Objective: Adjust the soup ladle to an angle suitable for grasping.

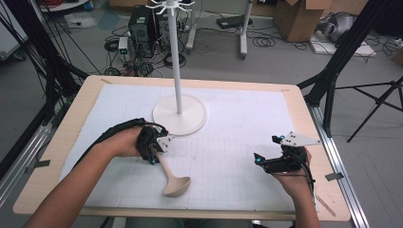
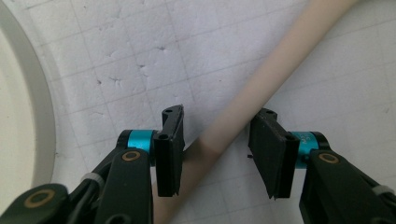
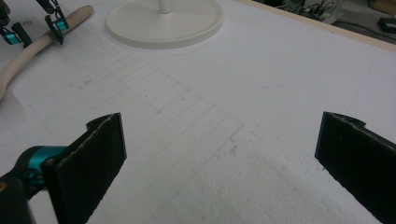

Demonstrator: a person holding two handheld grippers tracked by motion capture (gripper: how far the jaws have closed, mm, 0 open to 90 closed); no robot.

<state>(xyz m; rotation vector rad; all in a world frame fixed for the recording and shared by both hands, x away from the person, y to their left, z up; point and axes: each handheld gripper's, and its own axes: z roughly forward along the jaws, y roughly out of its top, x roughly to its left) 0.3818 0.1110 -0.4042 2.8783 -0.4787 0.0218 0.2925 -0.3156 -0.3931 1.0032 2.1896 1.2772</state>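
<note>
My left gripper [image 2: 215,156] straddles, jaws spread, the cream wooden ladle [image 1: 170,176] lying beside the white round-based stand [image 1: 179,114], handle running diagonally between my pads, while my right gripper [image 3: 219,168] gapes empty, well apart.

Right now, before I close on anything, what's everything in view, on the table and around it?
ladle: 1, cream, lying on the mat near the front, handle between the left gripper's jaws
stand: 1, white, round base and tall pole with hooks on top, middle back of the mat
mat: 1, white with a faint grid, covers most of the table
table: 1, light wood, edge shows around the mat
computer tower: 1, black, on the floor behind the table among cables
cardboard box: 1, brown, floor at the back right
left gripper: 1, black with teal, jaws open either side of the handle
right gripper: 1, black with teal, open over bare mat at the right
</note>
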